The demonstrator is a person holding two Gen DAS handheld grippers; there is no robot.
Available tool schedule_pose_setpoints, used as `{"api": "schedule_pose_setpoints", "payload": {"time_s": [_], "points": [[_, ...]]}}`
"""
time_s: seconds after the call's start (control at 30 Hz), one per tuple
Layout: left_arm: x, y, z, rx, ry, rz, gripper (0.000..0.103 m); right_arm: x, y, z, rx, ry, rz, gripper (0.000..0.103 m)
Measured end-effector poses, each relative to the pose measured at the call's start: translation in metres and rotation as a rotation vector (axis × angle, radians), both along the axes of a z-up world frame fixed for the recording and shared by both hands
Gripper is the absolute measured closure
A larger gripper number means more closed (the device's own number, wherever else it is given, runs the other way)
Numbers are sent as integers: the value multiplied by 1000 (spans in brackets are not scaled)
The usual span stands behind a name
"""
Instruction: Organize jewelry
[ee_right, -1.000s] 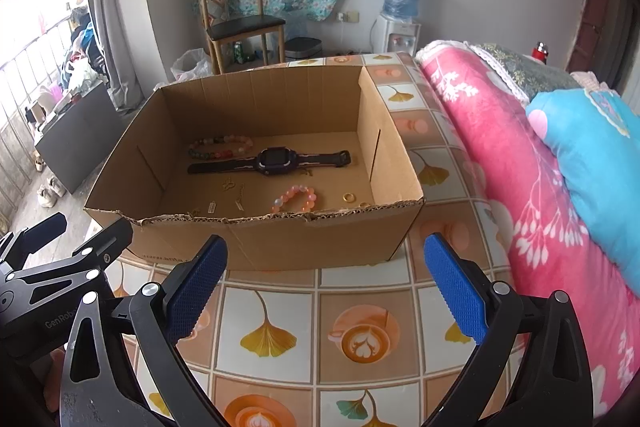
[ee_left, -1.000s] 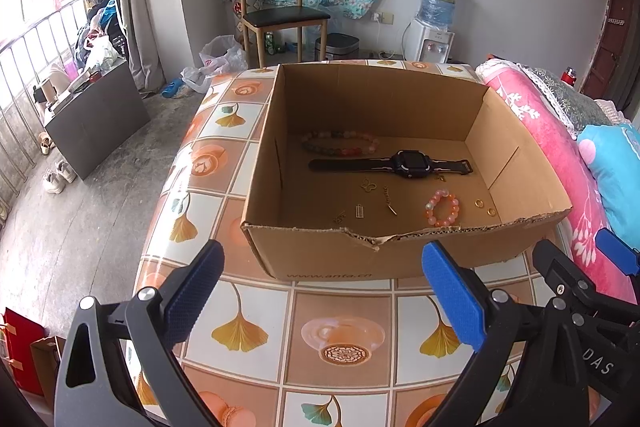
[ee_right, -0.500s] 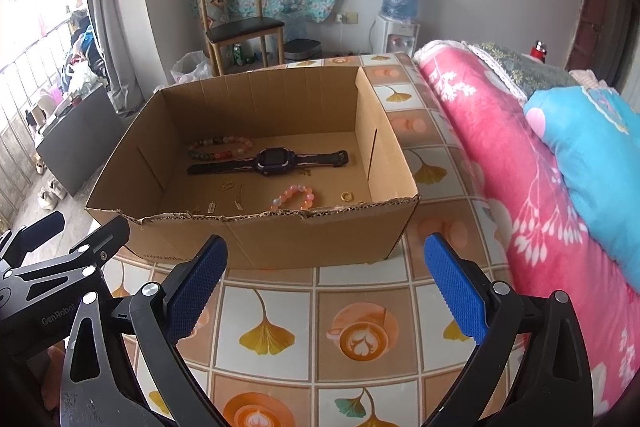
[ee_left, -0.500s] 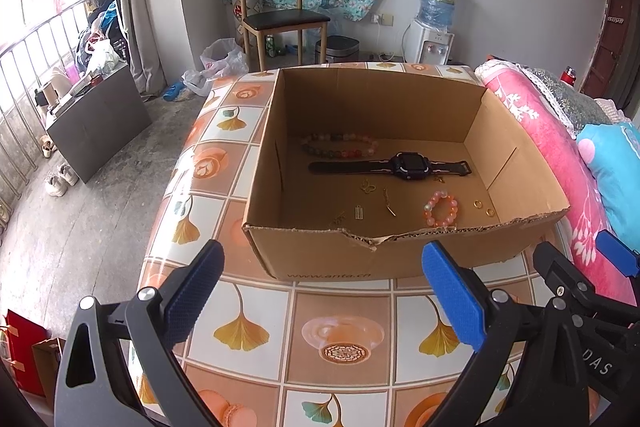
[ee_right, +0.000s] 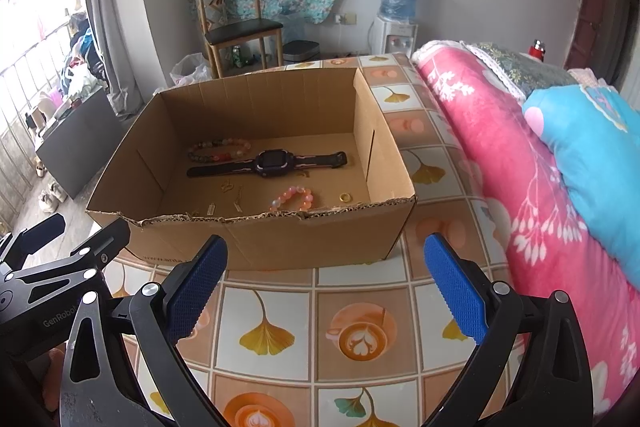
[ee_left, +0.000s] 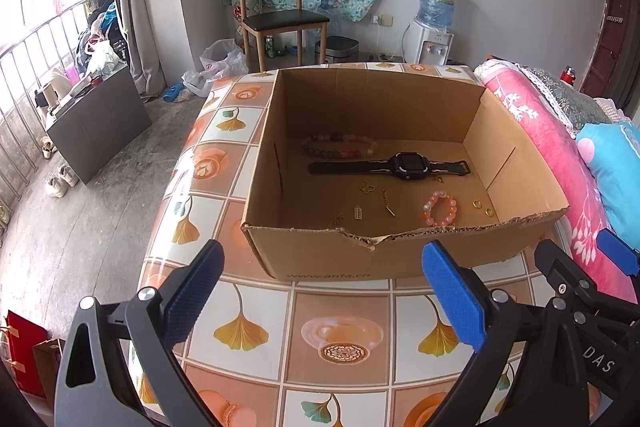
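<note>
I hold both tongs low over the table (ee_left: 344,343), short of the cardboard box (ee_left: 400,251). My left tongs (ee_left: 320,291) stand wide apart with nothing between them, and so do my right tongs (ee_right: 326,283); each pair of blue pads frames bare patterned tabletop. Between the pads and the box's near wall lies an open strip of table. That near wall has a torn, ragged top edge, lower than the side walls. The box is open on top, with its floor in plain sight. On my right a pink blanket (ee_right: 500,155) crowds the table's edge just beside the box; on my left the table drops off to a bare floor.

The jewelry all lies inside the box, on its floor. A black watch (ee_left: 408,165) stretches flat across the middle, strap laid out straight. Behind it, near the back wall, a long string of mixed-colour beads (ee_left: 340,147) lies in a flattened loop. In front of the watch sits a small pink bead bracelet (ee_left: 439,209), and just right of it two gold rings (ee_left: 484,207). Left of the bracelet a few small gold charms (ee_left: 366,187) lie scattered, apart from each other.
</note>
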State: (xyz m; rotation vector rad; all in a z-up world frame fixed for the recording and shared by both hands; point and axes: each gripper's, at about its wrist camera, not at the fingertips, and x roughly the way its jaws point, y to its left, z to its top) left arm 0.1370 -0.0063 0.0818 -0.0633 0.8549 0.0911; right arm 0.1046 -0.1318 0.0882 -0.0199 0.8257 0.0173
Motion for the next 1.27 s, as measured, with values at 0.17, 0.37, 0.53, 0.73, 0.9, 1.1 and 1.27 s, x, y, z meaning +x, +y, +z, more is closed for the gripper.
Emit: {"api": "schedule_pose_setpoints", "payload": {"time_s": [0.17,0.37,0.53,0.73,0.9,1.1,1.27], "points": [[0,0,0,0,0,0,6,0,0,1,1,-2,1,8],[1,0,0,2,-1,1,6,1,1,1,1,-1,-1,8],[1,1,0,1,-1,0,6,1,0,1,2,-2,0,8],[0,0,1,5,-4,-3,6,1,1,1,2,-2,2,8],[0,0,1,5,-5,-2,6,1,1,1,3,-4,-1,8],[-1,-1,2,4,-7,-4,6,2,0,1,3,-5,-2,8],[-3,-1,2,1,-6,0,6,2,-1,1,1,-5,-5,8]]}}
